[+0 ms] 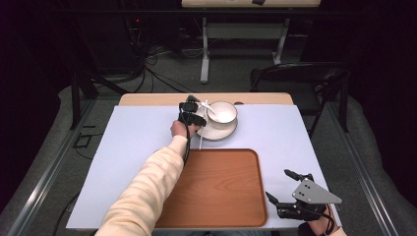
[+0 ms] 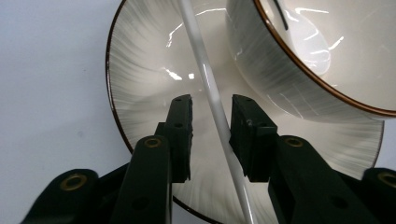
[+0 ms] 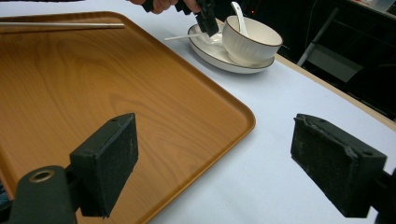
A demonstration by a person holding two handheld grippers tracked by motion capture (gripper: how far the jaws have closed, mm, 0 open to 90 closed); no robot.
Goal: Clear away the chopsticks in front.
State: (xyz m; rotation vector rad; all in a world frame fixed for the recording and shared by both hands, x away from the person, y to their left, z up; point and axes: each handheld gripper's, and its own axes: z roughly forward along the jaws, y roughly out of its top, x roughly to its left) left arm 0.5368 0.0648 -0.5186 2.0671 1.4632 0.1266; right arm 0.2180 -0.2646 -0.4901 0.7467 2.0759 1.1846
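Observation:
A white bowl [image 1: 223, 113] with a white spoon [image 1: 208, 108] in it stands on a white plate [image 1: 219, 132] at the far middle of the table. A white chopstick [image 1: 201, 135] leans from the plate's left rim down to the table. My left gripper [image 1: 193, 117] hovers over that rim. In the left gripper view its jaws [image 2: 211, 100] stand a little apart on either side of the chopstick [image 2: 210, 88], which lies close to the right pad. My right gripper [image 1: 278, 184] rests wide open and empty at the near right, beside the tray.
A brown wooden tray [image 1: 221, 189] lies at the near middle, on a pale blue mat [image 1: 137, 132]. In the right gripper view a second white chopstick [image 3: 60, 24] lies along the tray's far side. A black chair [image 1: 300, 81] stands behind the table's right end.

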